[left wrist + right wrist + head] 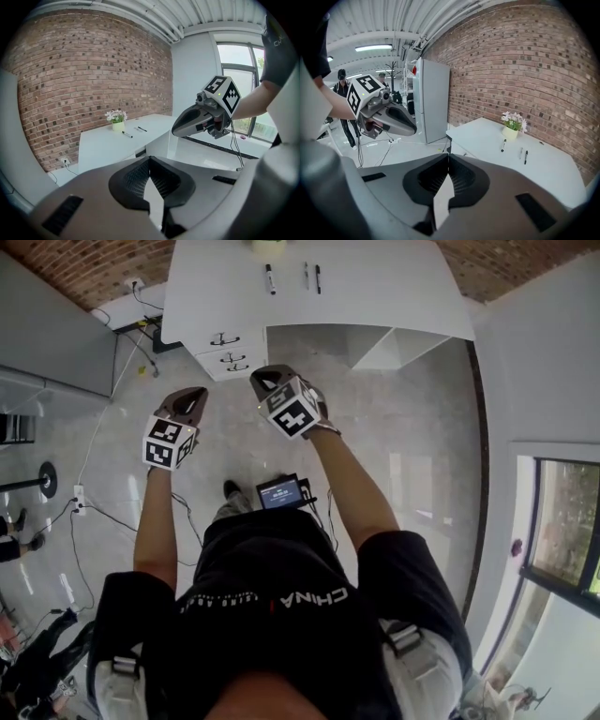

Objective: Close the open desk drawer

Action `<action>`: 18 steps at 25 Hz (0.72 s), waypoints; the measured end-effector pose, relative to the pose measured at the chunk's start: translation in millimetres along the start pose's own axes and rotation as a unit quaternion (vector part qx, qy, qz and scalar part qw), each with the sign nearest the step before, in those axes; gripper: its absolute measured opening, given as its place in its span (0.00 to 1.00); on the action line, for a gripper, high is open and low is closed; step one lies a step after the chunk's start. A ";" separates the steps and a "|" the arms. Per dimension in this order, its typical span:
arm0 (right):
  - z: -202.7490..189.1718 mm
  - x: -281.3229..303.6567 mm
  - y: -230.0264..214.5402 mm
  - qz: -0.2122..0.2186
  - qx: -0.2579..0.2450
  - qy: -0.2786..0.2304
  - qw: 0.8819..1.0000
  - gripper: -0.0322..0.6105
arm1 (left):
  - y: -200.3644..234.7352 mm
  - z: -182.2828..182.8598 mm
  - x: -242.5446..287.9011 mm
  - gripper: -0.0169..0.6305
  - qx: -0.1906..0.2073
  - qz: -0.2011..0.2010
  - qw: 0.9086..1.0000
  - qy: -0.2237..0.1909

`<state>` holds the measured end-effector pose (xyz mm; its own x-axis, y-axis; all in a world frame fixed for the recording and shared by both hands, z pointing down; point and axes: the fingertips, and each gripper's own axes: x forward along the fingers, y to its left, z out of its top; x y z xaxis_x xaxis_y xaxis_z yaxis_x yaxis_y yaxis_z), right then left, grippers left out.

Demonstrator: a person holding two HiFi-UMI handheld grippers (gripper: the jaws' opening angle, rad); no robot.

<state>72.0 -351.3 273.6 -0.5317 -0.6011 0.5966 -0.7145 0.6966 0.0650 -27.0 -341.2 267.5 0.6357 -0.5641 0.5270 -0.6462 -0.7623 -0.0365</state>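
Observation:
The white desk [375, 287] stands at the top of the head view, with its drawer unit [230, 352] under the left end. Three handled drawer fronts show there; from this height I cannot tell which one stands open. My left gripper [194, 395] and right gripper [265, 379] are held up side by side in front of the person, well short of the drawers, both shut with nothing in them. In the left gripper view its jaws [150, 158] meet at the tips, with the desk [108, 145] beyond. The right gripper [448, 157] is likewise shut.
Pens [271, 278] and a small flower pot [510, 132] lie on the desk top. A tall grey cabinet [436, 101] stands left of the desk. Cables [94, 512] and a small screen device [280, 492] lie on the floor. People [342, 89] stand far back.

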 end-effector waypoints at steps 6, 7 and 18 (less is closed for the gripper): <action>-22.2 -25.9 19.1 0.017 -0.012 -0.001 1.000 0.08 | -40.1 -6.0 -18.5 0.05 -0.009 0.014 1.000 -0.003; -26.5 -30.6 25.7 0.019 -0.014 -0.002 1.000 0.07 | -47.3 -9.1 -23.3 0.05 -0.010 0.016 1.000 -0.004; -76.3 -96.3 119.2 0.015 -0.032 0.001 0.999 0.08 | -133.3 -54.3 -98.9 0.05 -0.012 0.016 1.000 -0.017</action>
<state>72.6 -180.5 285.0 -0.5513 -0.5785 0.6011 -0.6679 0.7378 0.0976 -26.7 -166.6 266.4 0.6282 -0.5994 0.4960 -0.6765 -0.7358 -0.0324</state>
